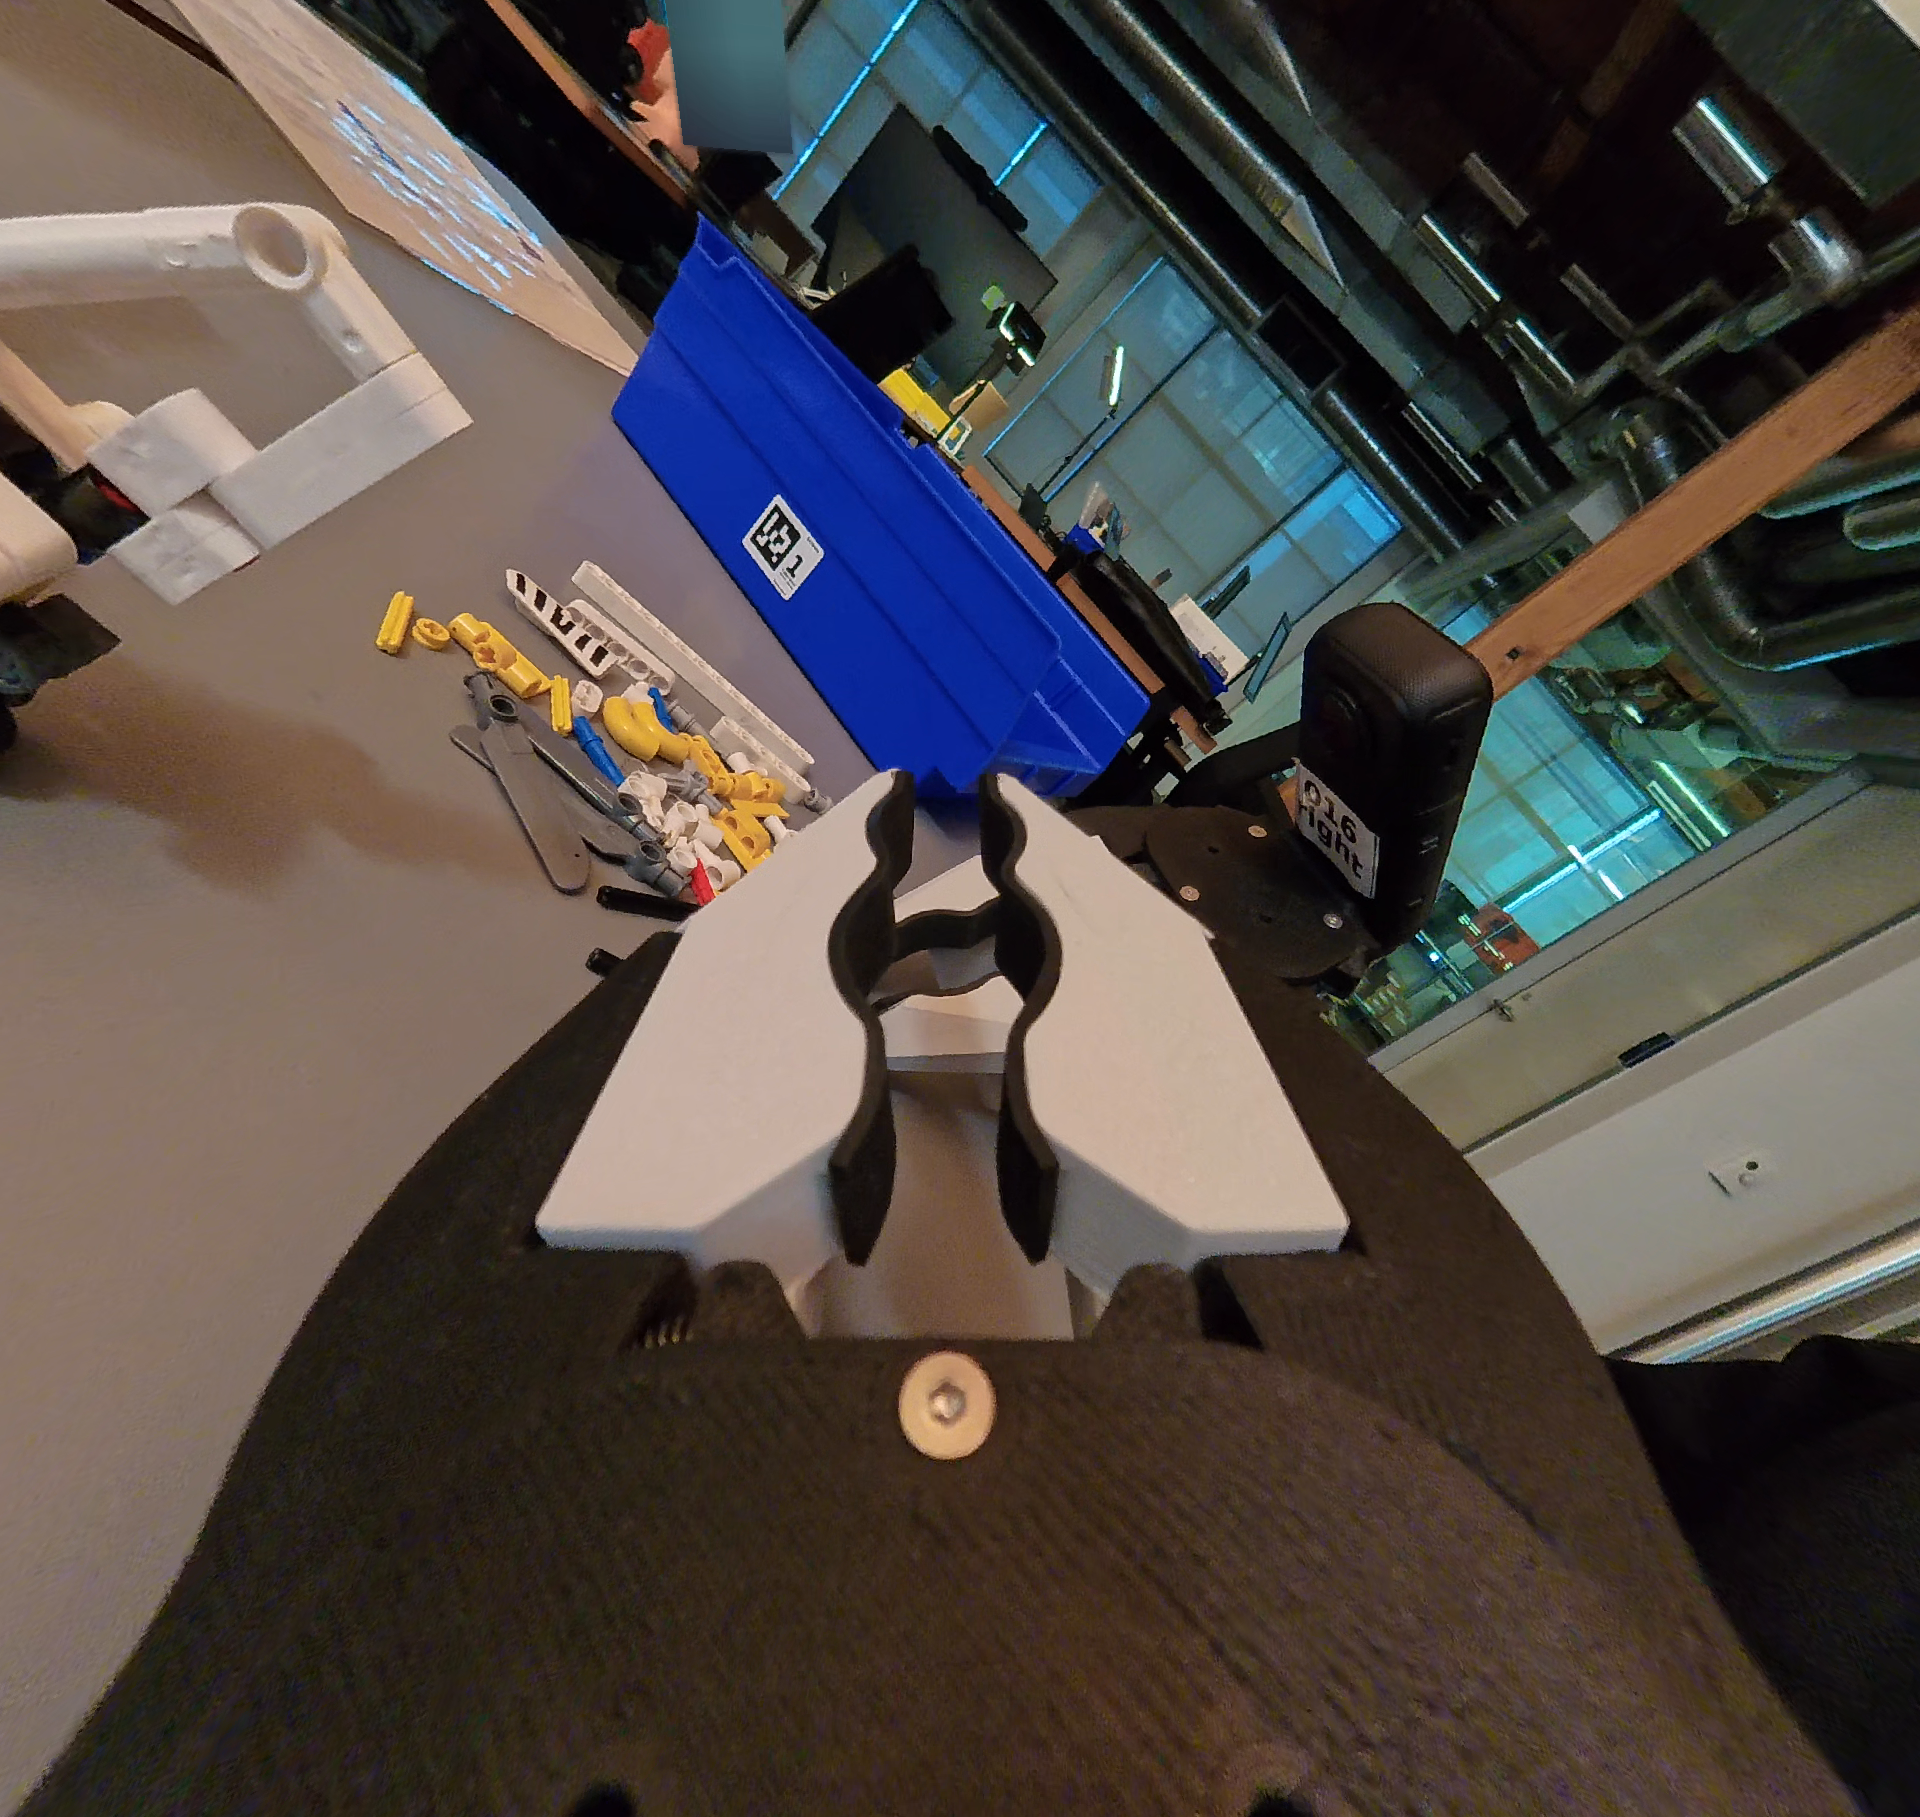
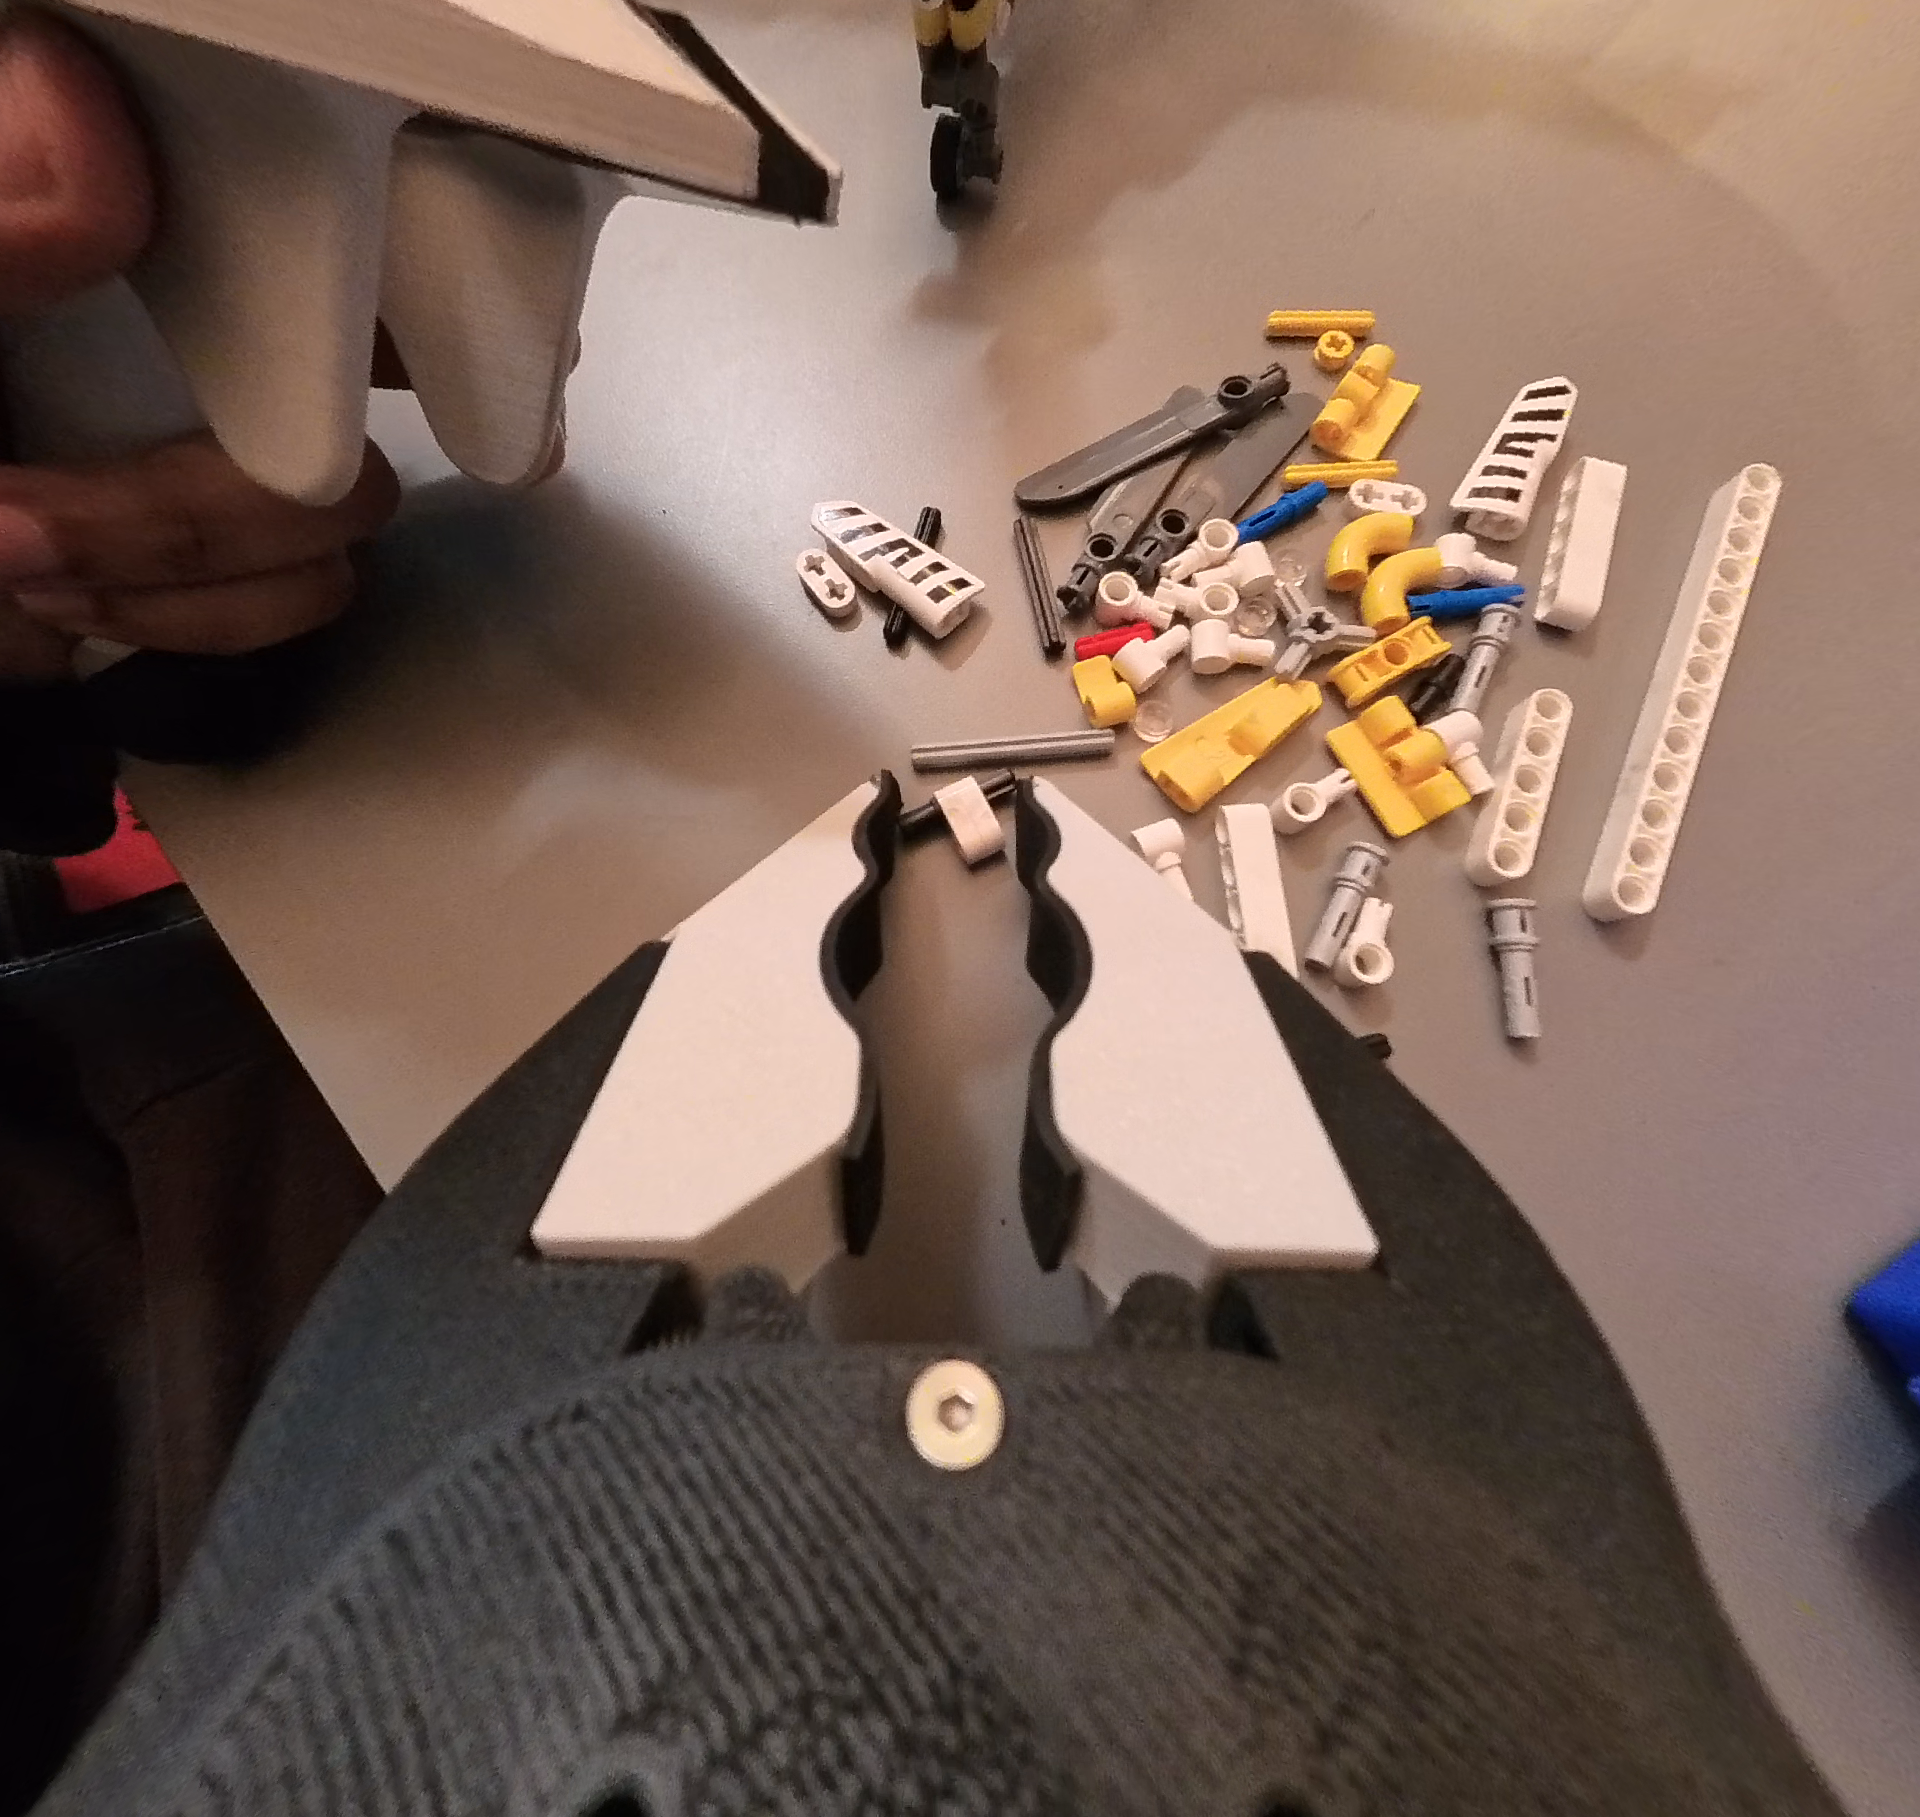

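Left claw (image 1: 948, 793) is almost closed and holds nothing, with the blue bin (image 1: 831, 562) beyond it. Right claw (image 2: 956, 801) pinches a short black pin (image 2: 914, 819) by its ends, just above the grey table (image 2: 623, 687). A small white piece (image 2: 971, 824) sits on the pin. With such a thin grip, the pin might twist out and drop among the loose bricks (image 2: 1299, 624).

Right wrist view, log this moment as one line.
right hand-held gripper: pinching black axle with white connector | pile of building-toy parts: right, on grey table | left hand-held gripper: upper left

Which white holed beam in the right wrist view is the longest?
The long white beam at the far right edge of the pile; it has many more holes than the short beam beside it.
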`<move>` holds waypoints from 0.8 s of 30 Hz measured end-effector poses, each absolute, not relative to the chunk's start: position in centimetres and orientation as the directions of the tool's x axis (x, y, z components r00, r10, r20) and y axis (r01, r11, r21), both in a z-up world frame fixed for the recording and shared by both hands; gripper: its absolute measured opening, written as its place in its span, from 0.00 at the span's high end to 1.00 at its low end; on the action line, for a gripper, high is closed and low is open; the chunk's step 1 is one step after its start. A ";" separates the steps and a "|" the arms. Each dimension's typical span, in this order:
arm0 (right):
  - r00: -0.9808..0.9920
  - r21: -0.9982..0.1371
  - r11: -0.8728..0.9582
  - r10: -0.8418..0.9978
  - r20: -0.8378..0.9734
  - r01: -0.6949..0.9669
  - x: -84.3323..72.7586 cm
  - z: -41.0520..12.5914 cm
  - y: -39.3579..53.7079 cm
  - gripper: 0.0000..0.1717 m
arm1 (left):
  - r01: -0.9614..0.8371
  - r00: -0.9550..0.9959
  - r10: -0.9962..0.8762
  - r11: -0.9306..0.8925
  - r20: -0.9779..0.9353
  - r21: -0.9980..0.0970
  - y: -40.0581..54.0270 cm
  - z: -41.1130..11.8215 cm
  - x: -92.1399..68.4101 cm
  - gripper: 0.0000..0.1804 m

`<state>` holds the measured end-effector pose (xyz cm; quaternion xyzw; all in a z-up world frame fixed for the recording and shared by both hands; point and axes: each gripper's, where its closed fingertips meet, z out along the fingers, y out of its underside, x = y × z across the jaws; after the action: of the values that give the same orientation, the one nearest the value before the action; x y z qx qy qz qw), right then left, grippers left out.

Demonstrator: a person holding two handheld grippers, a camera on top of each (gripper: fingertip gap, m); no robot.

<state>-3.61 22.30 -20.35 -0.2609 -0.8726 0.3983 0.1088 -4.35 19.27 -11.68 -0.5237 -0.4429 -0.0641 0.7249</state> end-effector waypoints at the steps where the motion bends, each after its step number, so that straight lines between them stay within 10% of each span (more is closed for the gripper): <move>1: -0.840 -0.752 0.546 0.542 -0.019 0.369 -3.6 -20.3 22.3 0.88 | 0.558 0.599 0.371 0.442 0.709 -0.702 19.3 -11.7 -4.4 0.95; 24: -0.841 -0.752 0.549 0.540 -0.014 0.365 -3.6 -20.3 22.3 0.87 | 0.552 0.603 0.366 0.449 0.709 -0.702 19.2 -11.6 -4.3 0.95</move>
<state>-3.55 22.28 -20.34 -0.2591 -0.8732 0.3978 0.1102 -4.30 19.20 -11.57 -0.5210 -0.4407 -0.0639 0.7282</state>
